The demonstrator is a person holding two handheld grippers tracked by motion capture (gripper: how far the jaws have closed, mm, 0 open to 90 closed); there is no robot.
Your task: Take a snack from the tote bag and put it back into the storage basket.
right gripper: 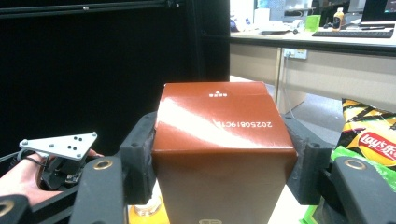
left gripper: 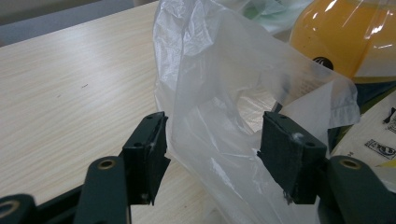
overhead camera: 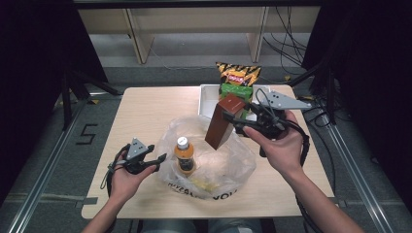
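The right gripper [overhead camera: 232, 120] clamped a brown carton [overhead camera: 222, 121] above the plastic bag [overhead camera: 209, 160]. At eight o'clock of the bag, the left gripper [overhead camera: 156, 158] stood unclenched around the bag's edge.

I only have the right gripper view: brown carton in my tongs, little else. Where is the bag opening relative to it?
Observer: In the high view the brown carton hangs tilted above the plastic bag, its lower end over the opening.
Operator: Anything already inside?
Observer: An orange drink bottle stands upright in the bag's left part.
Operator: Is the left gripper holding the bag open?
Observer: The left gripper has bag film between its open tongs; the pads aren't pressing it.
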